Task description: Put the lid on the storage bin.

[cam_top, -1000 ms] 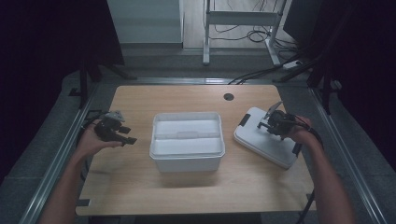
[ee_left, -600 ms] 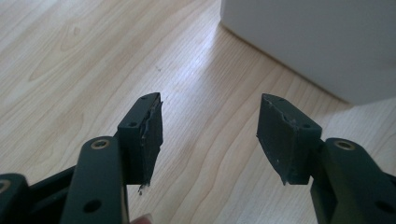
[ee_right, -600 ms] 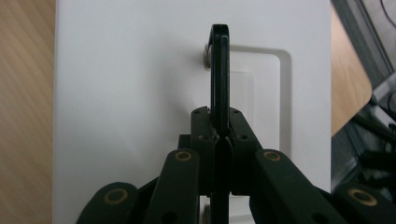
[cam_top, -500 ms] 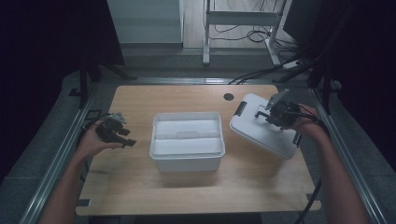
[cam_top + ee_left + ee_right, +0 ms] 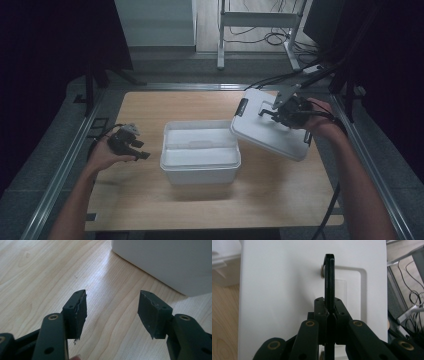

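Since the earlier frames, the white lid (image 5: pixel 270 131) has been raised off the table at the right and carried toward the white container (image 5: pixel 200 156); it is now held tilted, its lower left edge just over the container's right rim. Almost no displacement of the left gripper (image 5: pixel 131 145) is noted.

Right gripper (image 5: pixel 276 111): jaws are pressed together on the lid's black handle (image 5: pixel 329 280), which stands edge-on between them in the right gripper view. White lid surface is seen on both sides of the jaws, and a corner of the open container lies beyond and to their left.

Left gripper (image 5: pixel 112 312): jaws are spread wide with nothing between them, and bare wooden table (image 5: pixel 37 272) is seen beneath. The container's white side wall (image 5: pixel 162 262) lies ahead of and to the right of the jaws, apart from them. In the high view this gripper is held low over the table, to the left of the container.

Container: observed open, standing at the middle of the table, between the two grippers.
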`<state>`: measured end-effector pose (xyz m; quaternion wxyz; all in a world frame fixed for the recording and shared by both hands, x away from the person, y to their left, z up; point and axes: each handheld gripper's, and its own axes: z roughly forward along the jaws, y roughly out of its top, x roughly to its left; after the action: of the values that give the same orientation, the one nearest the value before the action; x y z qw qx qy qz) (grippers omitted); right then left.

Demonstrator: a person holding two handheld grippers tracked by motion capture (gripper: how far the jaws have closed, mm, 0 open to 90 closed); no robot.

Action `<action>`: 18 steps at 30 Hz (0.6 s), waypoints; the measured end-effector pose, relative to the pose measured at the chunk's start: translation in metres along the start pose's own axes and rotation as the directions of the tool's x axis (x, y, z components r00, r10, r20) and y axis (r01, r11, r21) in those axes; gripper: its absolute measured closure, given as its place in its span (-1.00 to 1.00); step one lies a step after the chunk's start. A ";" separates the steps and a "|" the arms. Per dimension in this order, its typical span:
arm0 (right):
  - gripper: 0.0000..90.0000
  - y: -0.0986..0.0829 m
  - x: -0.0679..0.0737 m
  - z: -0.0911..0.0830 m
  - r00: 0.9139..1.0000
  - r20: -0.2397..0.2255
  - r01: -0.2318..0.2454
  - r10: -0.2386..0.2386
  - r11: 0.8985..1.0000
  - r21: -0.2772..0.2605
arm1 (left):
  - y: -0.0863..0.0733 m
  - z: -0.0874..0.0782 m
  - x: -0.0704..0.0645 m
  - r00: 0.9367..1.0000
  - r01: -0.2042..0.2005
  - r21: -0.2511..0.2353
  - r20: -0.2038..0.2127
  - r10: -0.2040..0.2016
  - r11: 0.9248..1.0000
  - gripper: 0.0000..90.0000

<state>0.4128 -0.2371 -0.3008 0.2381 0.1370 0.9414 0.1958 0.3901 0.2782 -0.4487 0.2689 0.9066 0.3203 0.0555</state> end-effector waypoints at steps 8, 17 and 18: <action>0.87 0.021 0.008 0.002 0.999 -0.017 0.045 -0.045 0.999 -0.027 | -0.001 0.012 0.000 1.000 -0.010 0.026 0.006 0.010 1.000 -0.10; 0.87 0.045 0.018 0.010 0.995 -0.053 0.081 -0.085 0.994 -0.070 | 0.000 0.025 -0.002 1.000 -0.015 0.047 0.020 0.014 0.999 -0.11; 0.87 0.050 0.021 0.012 0.994 -0.059 0.092 -0.096 0.993 -0.076 | 0.000 0.025 -0.002 1.000 -0.015 0.047 0.020 0.014 0.999 -0.11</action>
<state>0.4094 -0.1818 -0.2964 0.2222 0.0774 0.9460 0.2230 0.3954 0.2661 -0.4699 0.2502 0.9155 0.3124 0.0410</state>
